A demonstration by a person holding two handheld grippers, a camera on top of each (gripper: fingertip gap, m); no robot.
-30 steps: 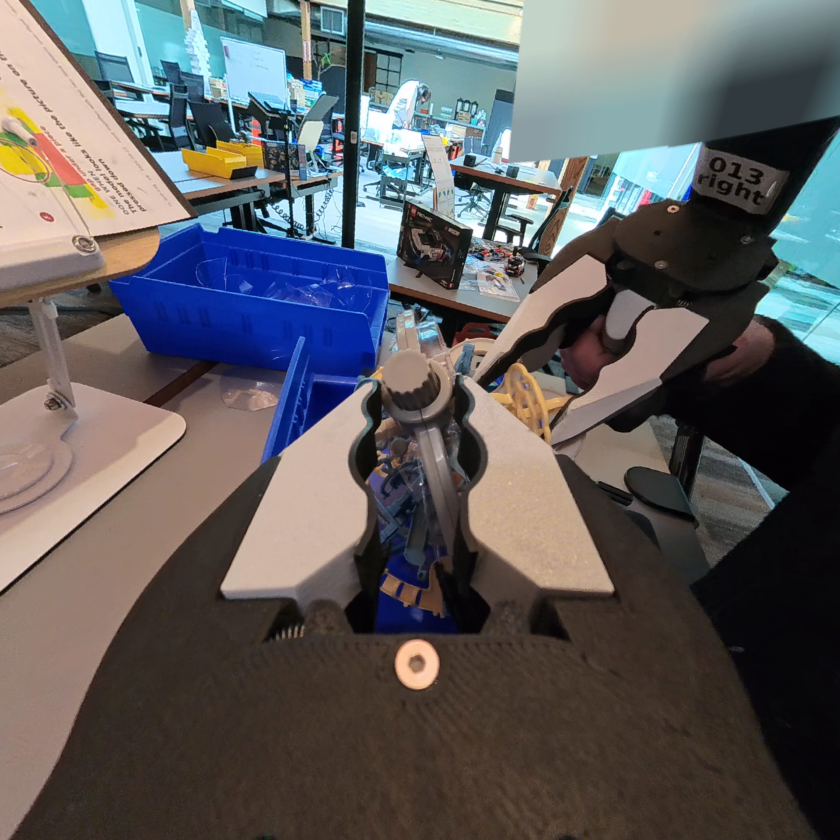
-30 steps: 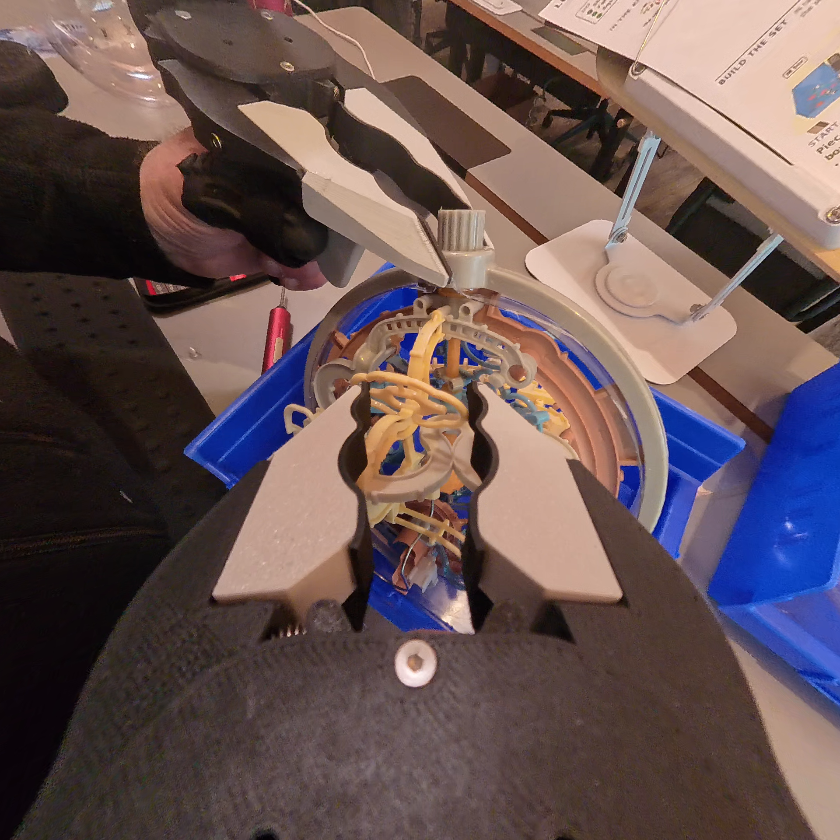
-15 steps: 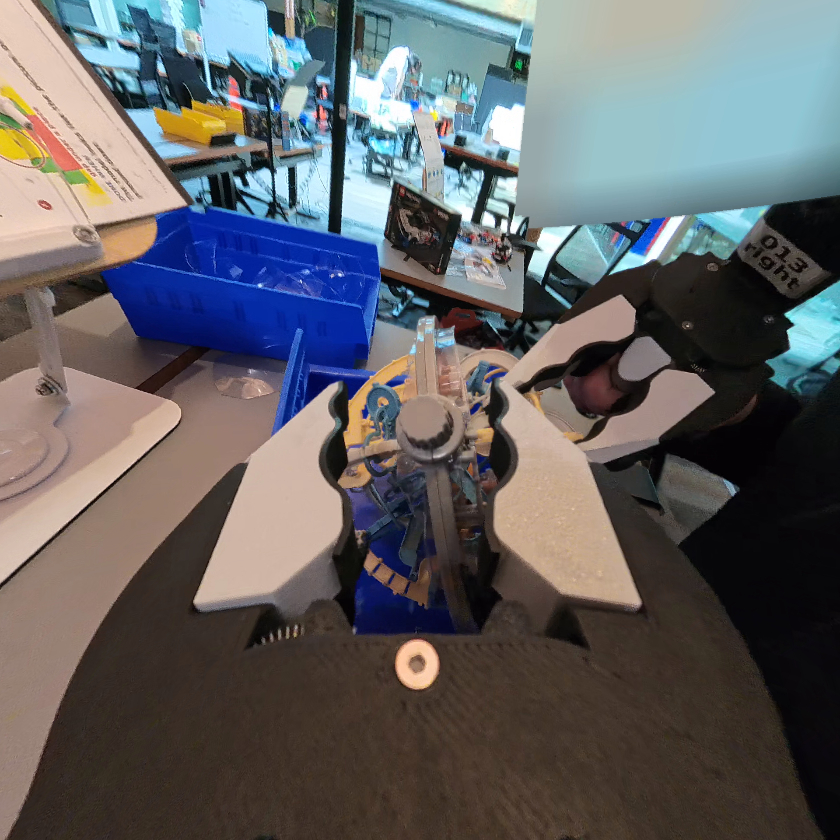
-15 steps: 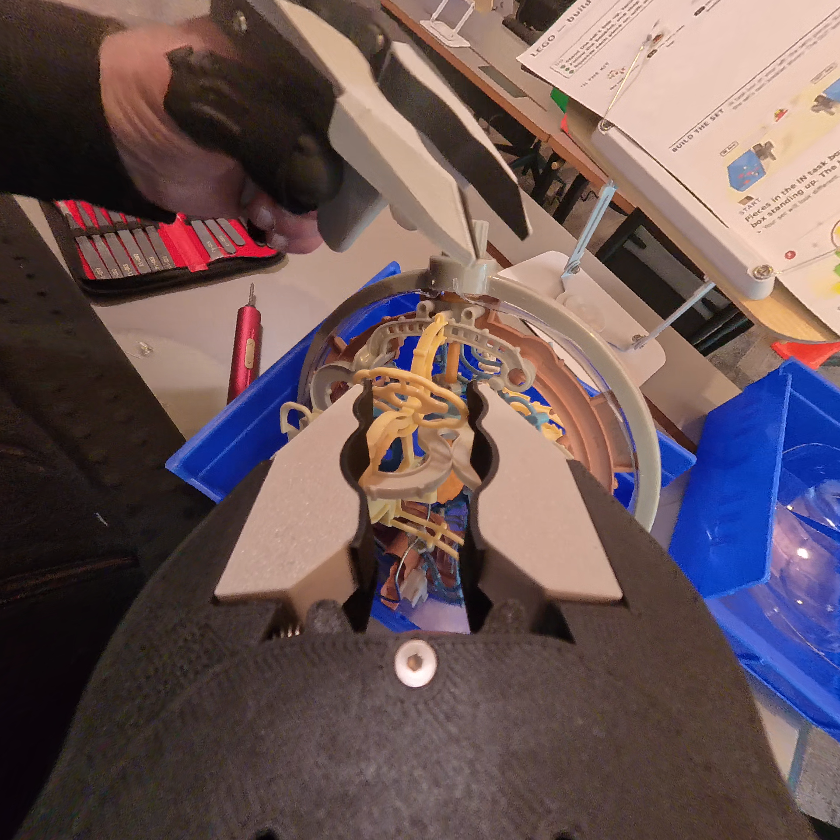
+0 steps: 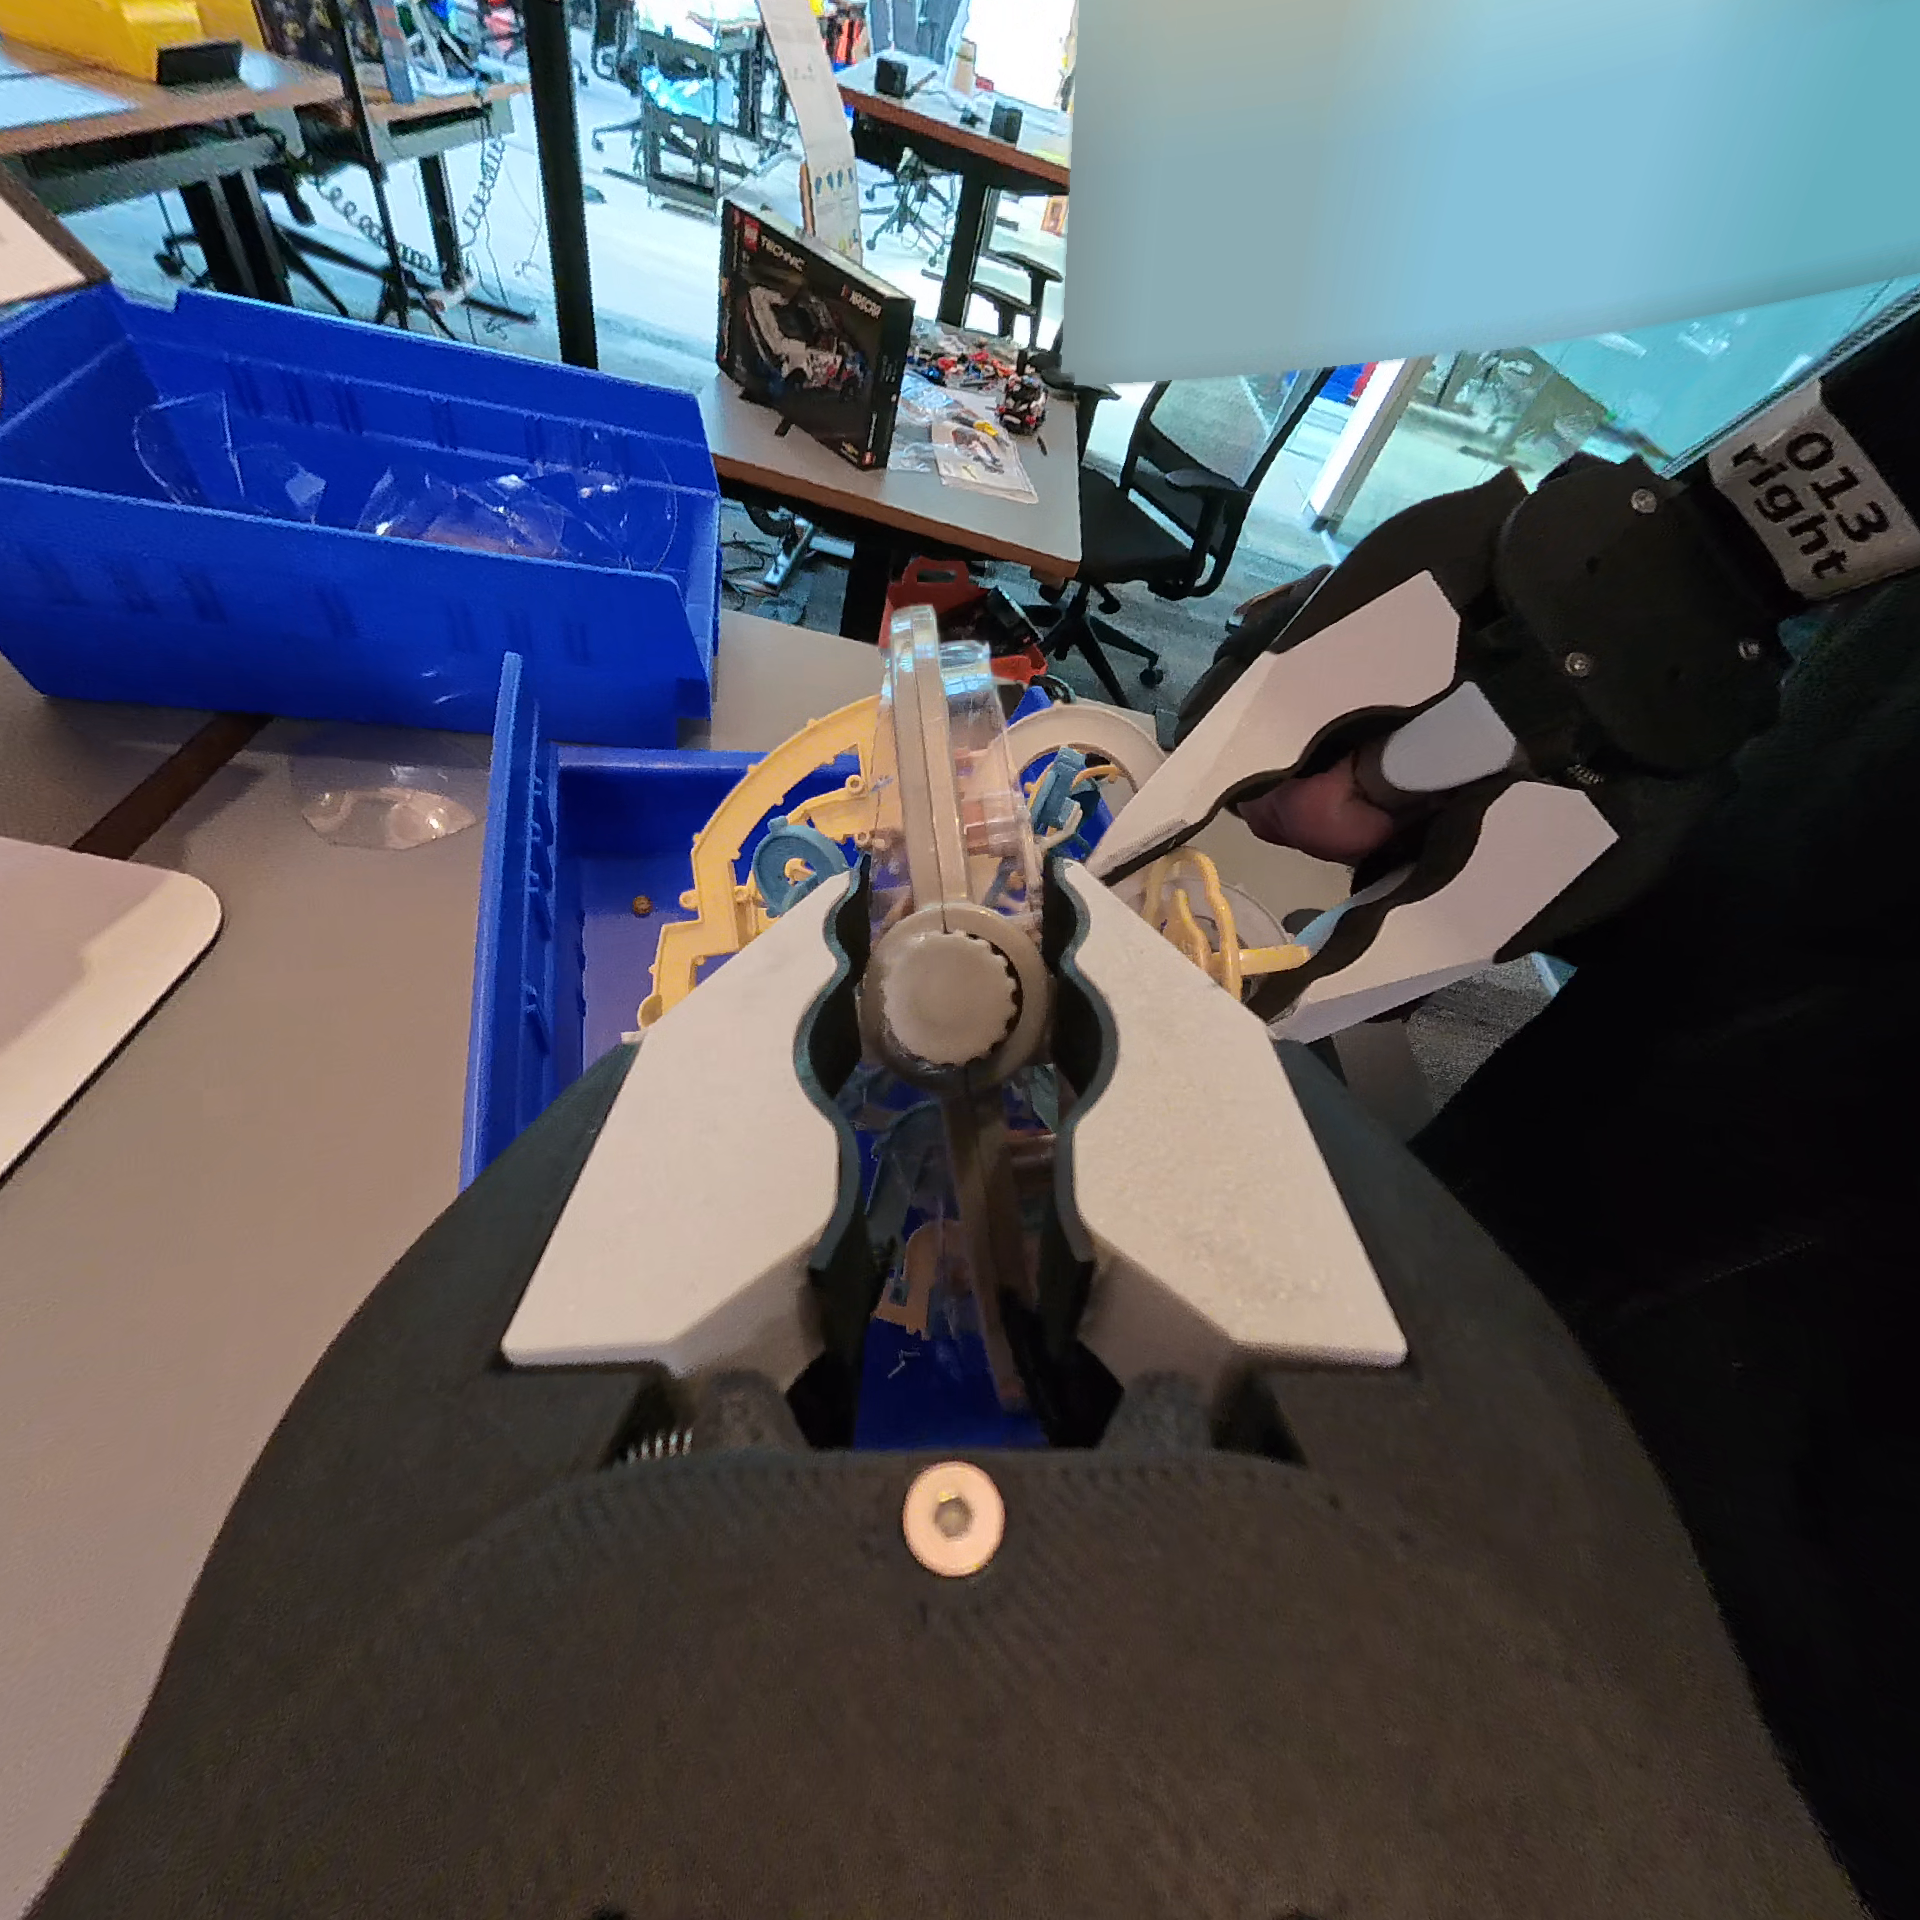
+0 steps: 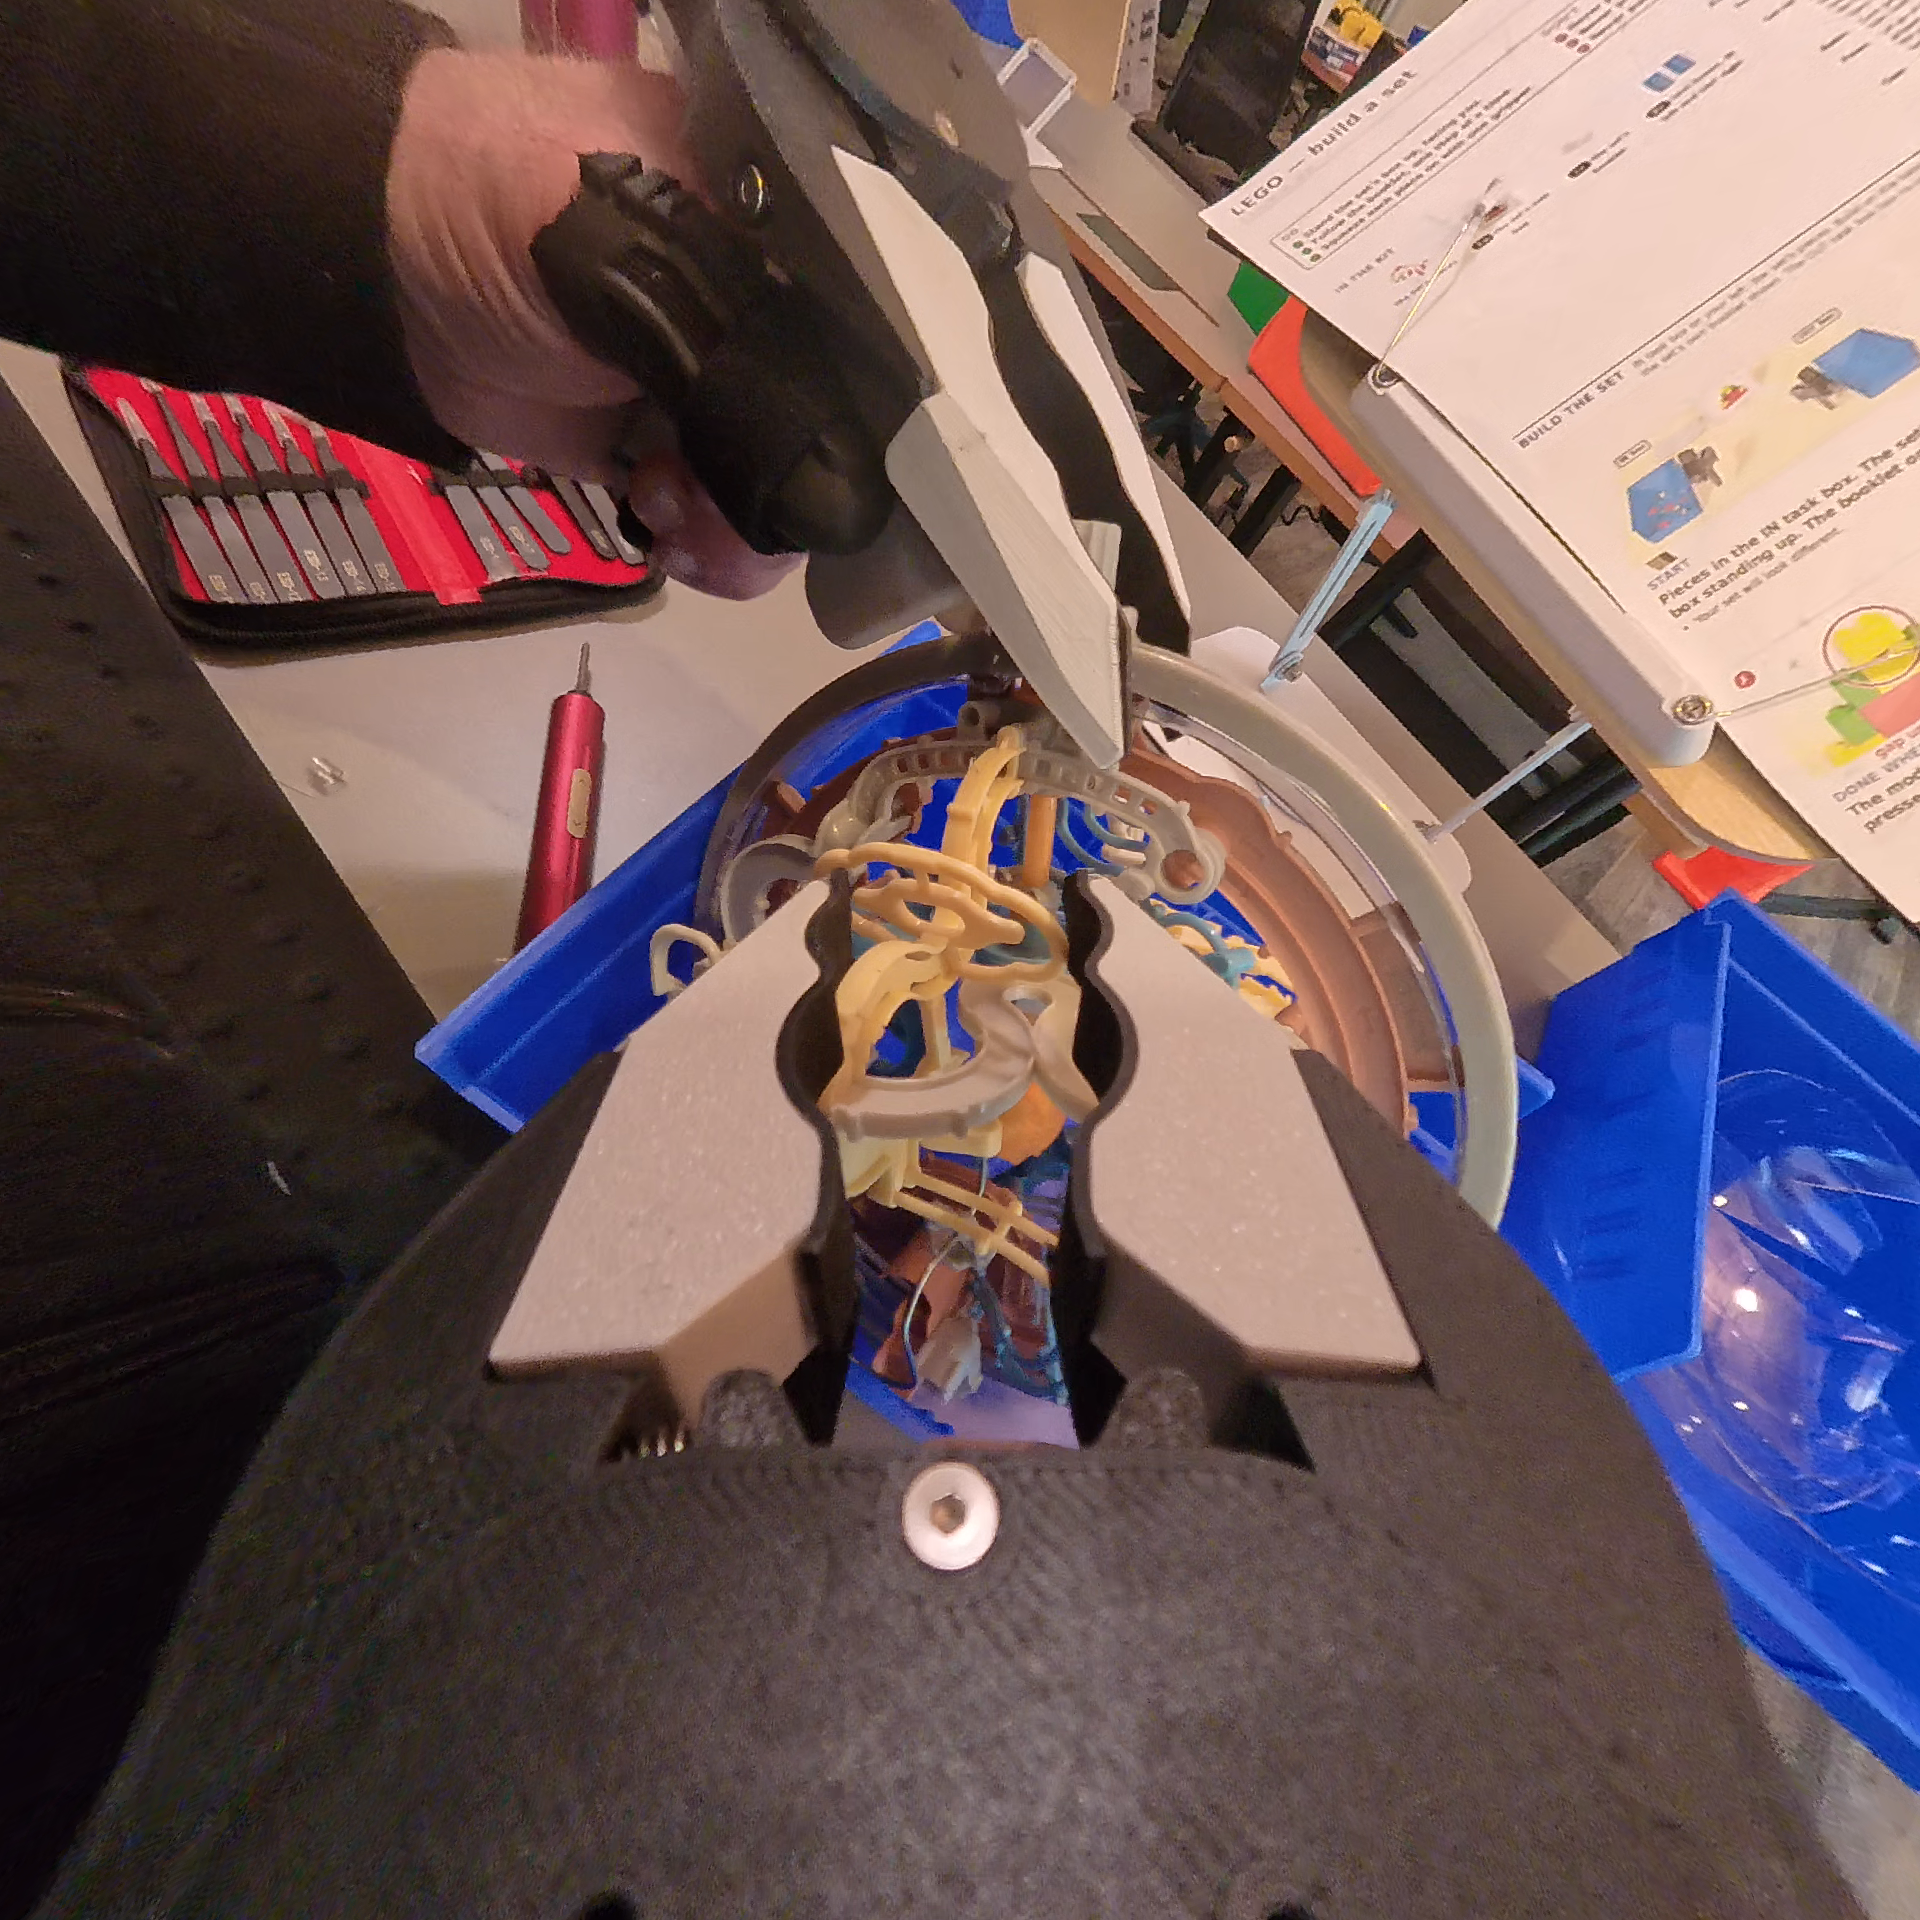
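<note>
A clear maze ball with a grey ring [image 6: 1455,935] and yellow, blue and brown tracks inside sits over a small blue bin [image 6: 582,987]. My left gripper [image 5: 954,914] is shut on the grey ribbed knob [image 5: 940,997] at the top of the ring [image 5: 920,748]. In the right wrist view it [image 6: 1138,675] comes down steeply on the ring, held by a hand. My right gripper [image 6: 951,914] is shut on a grey and yellow inner track piece [image 6: 935,1101] at the ball's open side. In the left wrist view it [image 5: 1195,935] shows at the right.
A larger blue bin [image 5: 312,582] with clear dome shells stands behind, also at the right [image 6: 1766,1195]. A red screwdriver [image 6: 561,810] and a red tool case [image 6: 343,520] lie on the grey table. A document stand [image 6: 1558,540] with its white base [image 5: 73,956] is nearby.
My left gripper has swung from beside the knob to steeply above it, still closed on it. The right gripper keeps its hold, and its view has turned toward the larger bin.
</note>
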